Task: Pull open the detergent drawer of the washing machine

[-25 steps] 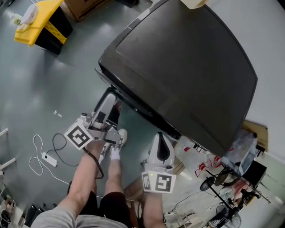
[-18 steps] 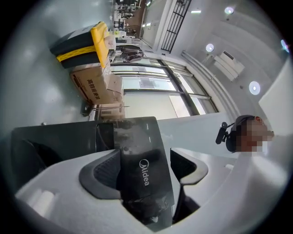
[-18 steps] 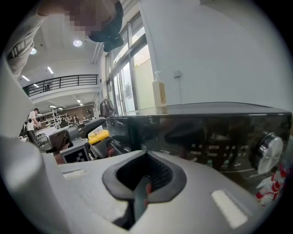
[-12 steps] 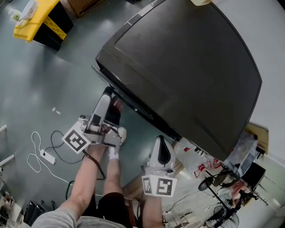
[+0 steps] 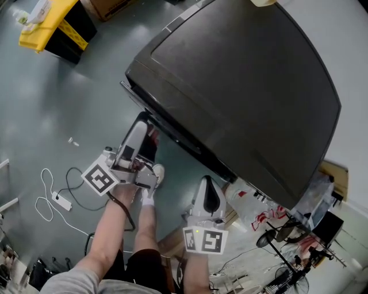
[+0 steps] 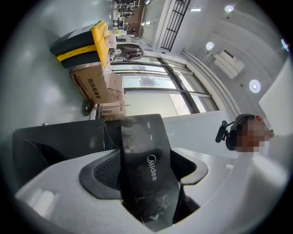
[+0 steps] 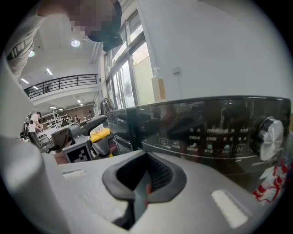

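Observation:
The black washing machine [image 5: 241, 86] fills the upper right of the head view. My left gripper [image 5: 142, 125] reaches to its front left corner. In the left gripper view its jaws are shut on the glossy black detergent drawer front [image 6: 146, 160], which bears a Midea logo and stands between the two pads. How far the drawer sticks out I cannot tell. My right gripper [image 5: 208, 186] hangs lower, in front of the machine's control panel [image 7: 215, 132] and apart from it. Its jaws are shut with nothing between them. A silver dial [image 7: 270, 137] sits at the panel's right.
A yellow and black bin [image 5: 52, 26] and a cardboard box [image 5: 106, 8] stand on the grey floor at the upper left. A white cable with a power strip [image 5: 57, 201] lies at the lower left. Plastic bags [image 5: 253, 204] and a fan [image 5: 282, 235] crowd the lower right.
Hardly anything differs. My left gripper stays at the machine's front corner with only a slight shift, and the right gripper holds its place.

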The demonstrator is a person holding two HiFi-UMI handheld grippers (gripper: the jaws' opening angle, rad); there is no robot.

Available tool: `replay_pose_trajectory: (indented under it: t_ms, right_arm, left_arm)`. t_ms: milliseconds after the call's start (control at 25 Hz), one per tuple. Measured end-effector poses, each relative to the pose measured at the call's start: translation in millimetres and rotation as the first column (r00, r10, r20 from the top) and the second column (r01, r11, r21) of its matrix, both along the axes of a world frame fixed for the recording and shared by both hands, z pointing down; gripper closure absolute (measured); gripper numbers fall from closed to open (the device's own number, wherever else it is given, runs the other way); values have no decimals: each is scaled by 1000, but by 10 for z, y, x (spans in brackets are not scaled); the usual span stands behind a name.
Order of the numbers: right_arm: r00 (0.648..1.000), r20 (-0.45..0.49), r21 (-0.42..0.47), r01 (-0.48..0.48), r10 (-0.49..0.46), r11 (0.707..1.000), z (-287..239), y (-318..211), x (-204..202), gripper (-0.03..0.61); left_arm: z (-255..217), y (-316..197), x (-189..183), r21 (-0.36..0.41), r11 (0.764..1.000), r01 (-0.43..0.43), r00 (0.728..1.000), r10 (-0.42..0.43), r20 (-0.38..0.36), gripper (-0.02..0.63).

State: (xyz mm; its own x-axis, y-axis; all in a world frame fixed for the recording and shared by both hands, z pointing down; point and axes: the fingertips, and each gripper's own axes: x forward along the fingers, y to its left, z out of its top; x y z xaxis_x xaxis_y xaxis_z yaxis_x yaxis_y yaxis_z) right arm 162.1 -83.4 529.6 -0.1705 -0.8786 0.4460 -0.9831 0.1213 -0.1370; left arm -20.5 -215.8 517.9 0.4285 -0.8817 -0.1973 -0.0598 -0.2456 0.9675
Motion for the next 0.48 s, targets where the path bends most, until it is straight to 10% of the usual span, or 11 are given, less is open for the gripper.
replay_pose_trajectory:
  t_ms: [480]
  right_arm:
    - [1000, 6, -19, -18, 18, 1000, 96, 56, 80, 575]
  left_arm:
    - [10, -105, 58, -8, 1000, -7, 1000, 7, 30, 273]
